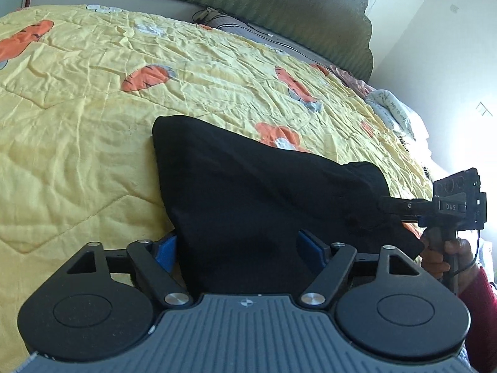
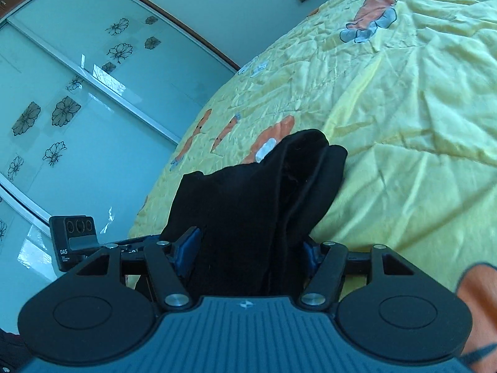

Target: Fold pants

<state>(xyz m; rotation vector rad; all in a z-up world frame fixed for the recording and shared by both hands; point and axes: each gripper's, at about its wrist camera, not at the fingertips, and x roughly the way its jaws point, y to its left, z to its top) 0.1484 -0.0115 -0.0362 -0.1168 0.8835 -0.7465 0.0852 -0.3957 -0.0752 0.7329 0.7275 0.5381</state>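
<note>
On the bed, over the yellow quilt [image 1: 93,108], black pants [image 1: 248,202] bunched and partly lifted, near edge held up, far end resting on the quilt. Left hand-held gripper [image 1: 237,245]: blue pads [image 1: 164,248] set wide apart, cloth filling the gap between them; pinched or just draped, cannot tell. Right hand-held gripper [image 2: 248,248]: same, pants [image 2: 257,199] running through between its pads [image 2: 186,245], clamping not clear. Long axis roughly from the left hand-held gripper's view toward the right one [image 1: 400,206], which bites the far right corner of the cloth. Both grippers at the near edge, one per end; fabric extends forward, away from both. Next move probably a carry forward to lay the near edge over the far end. Headboard [image 1: 279,9] beyond.
</note>
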